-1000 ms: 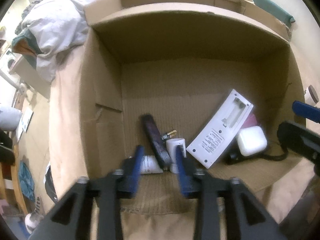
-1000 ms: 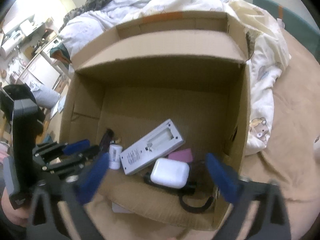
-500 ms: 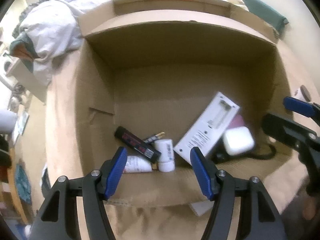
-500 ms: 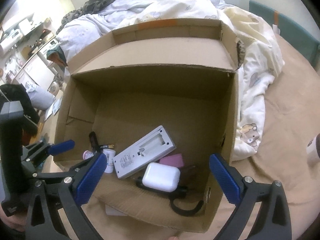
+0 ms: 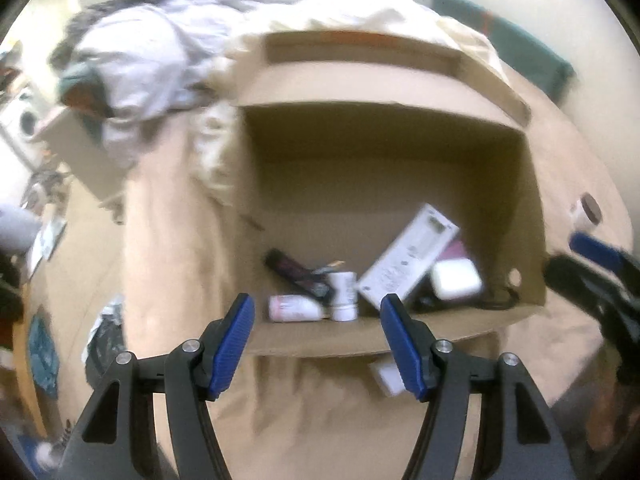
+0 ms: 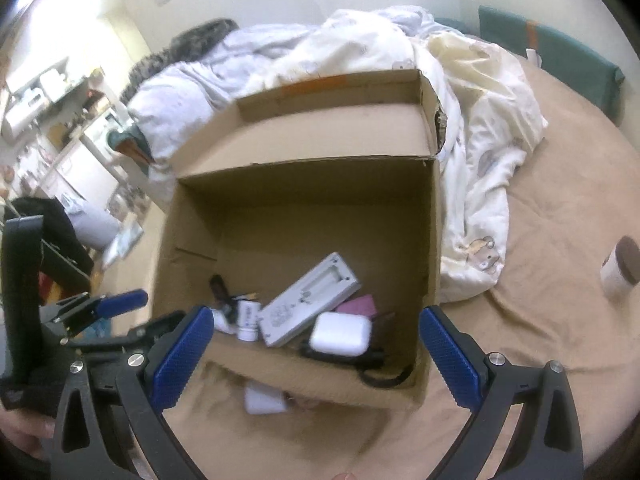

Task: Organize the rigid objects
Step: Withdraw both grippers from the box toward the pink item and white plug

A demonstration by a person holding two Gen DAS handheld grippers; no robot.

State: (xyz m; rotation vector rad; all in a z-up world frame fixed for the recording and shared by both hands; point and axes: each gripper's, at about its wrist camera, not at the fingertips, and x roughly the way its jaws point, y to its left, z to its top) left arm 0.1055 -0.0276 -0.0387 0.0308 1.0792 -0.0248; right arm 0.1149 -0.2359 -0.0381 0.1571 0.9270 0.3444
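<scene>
An open cardboard box (image 5: 400, 148) (image 6: 304, 192) lies on the tan bed. Inside lie a white remote (image 5: 408, 260) (image 6: 308, 300), a white earbud case (image 5: 456, 280) (image 6: 340, 334), a dark tube (image 5: 296, 272), a small white bottle (image 5: 344, 296) (image 6: 247, 320), a pink-labelled bottle (image 5: 292, 308), a pink item (image 6: 358, 306) and a black cable (image 6: 380, 376). My left gripper (image 5: 316, 344) is open and empty before the box's front edge. My right gripper (image 6: 316, 356) is open and empty, also outside the box. A small white flat object (image 5: 386, 376) (image 6: 264, 400) lies on the bed under the front flap.
A rumpled white duvet (image 6: 460, 92) lies behind and right of the box. A white cup with a brown lid (image 6: 620, 272) (image 5: 586, 212) stands on the bed at the right. Room clutter (image 6: 60, 120) is off the bed's left side.
My left gripper opened, letting go of the dark tube in the box, then drew back out of the box. My right gripper also pulled back and stays open.
</scene>
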